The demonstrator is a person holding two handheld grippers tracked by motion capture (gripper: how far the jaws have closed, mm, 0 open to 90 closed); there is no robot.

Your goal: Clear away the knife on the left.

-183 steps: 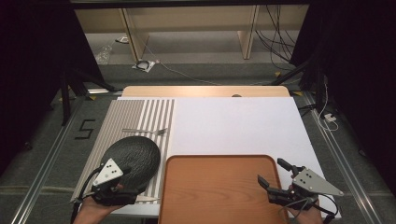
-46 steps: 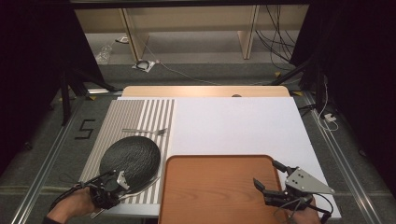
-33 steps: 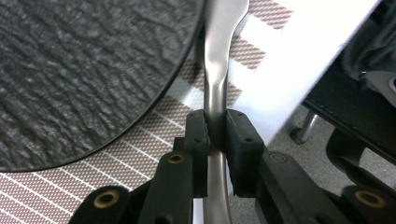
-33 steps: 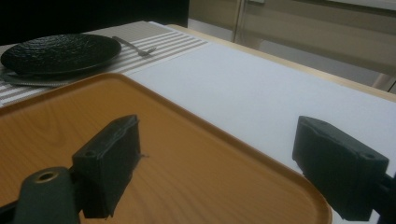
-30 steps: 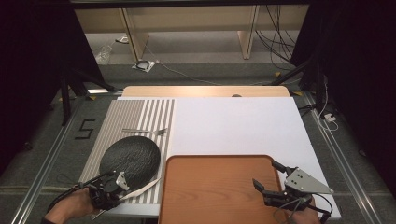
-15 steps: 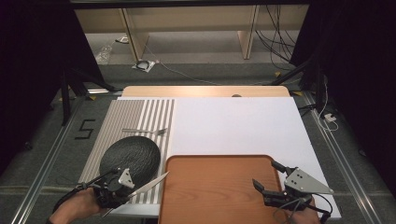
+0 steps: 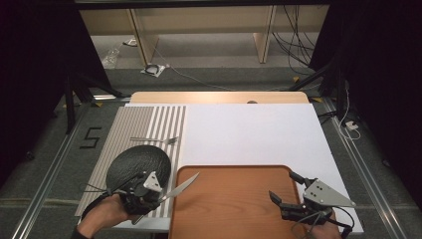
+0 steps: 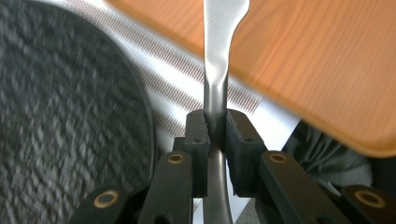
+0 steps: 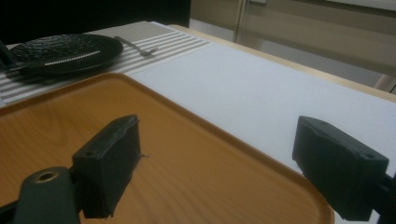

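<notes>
My left gripper (image 7: pixel 159 197) (image 8: pixel 215 128) is shut on the handle of a silver knife (image 7: pixel 182 187) (image 8: pixel 216 65), lifted off the table. The blade points right and reaches over the left rim of the brown wooden tray (image 7: pixel 234 204) (image 8: pixel 322 65). A black textured plate (image 7: pixel 135 163) (image 8: pixel 60 116) lies just left of the gripper on the striped placemat (image 7: pixel 144 122). My right gripper (image 7: pixel 283 186) (image 9: pixel 217 158) hovers open over the tray's (image 9: pixel 177 154) front right corner, nothing between its jaws.
A fork (image 7: pixel 154 140) (image 9: pixel 138 47) lies on the placemat beyond the plate (image 9: pixel 60 49). A white mat (image 7: pixel 249 134) covers the table's middle and right. The table's front edge runs close under both hands.
My left gripper has carried the knife to the right and slightly up, from beside the plate to where the blade tip hangs over the tray's left rim. The right gripper has stayed put.
</notes>
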